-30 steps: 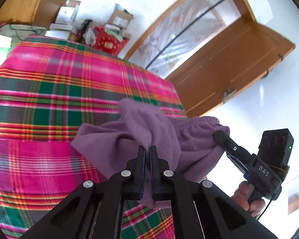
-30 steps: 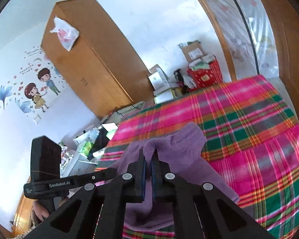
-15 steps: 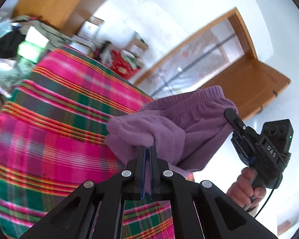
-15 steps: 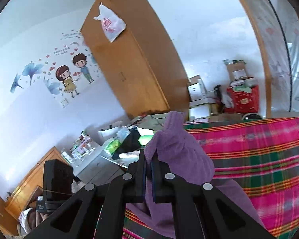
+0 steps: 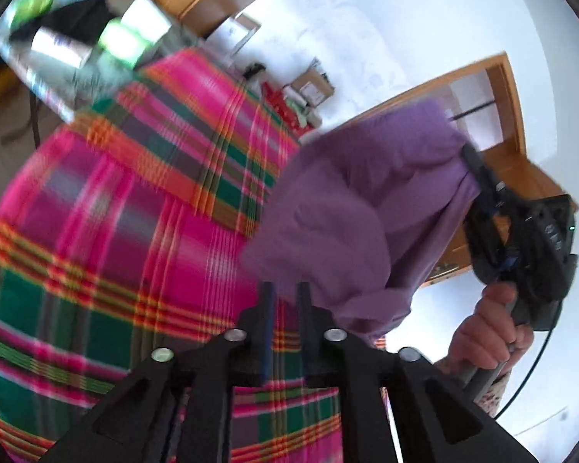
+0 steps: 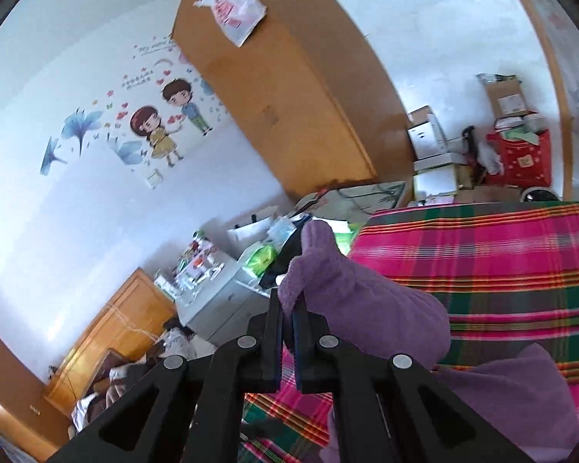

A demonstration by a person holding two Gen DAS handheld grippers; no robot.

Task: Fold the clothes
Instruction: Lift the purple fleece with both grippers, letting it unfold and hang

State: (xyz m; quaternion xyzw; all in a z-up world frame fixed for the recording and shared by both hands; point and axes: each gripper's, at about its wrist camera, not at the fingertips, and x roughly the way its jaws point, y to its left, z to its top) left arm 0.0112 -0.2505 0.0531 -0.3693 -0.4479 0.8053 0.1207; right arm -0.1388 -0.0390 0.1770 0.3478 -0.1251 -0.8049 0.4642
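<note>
The right claw (image 6: 286, 310) is clamped on a fold of the purple garment (image 5: 366, 208), holding it above the plaid surface (image 5: 135, 231), with cloth trailing down to its right. The left claw (image 5: 285, 297) has just been opening; its jaws stand slightly apart with nothing between them, the garment just above and to the right.

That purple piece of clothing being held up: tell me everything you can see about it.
The purple garment looks soft and fleecy, plain, bunched into loose folds. It hangs above the pink-and-green plaid cloth. The right hand-held gripper is shut on an upper edge; the left hand-held gripper has just opened, with nothing between its jaws. A lower part trails onto the plaid.
</note>
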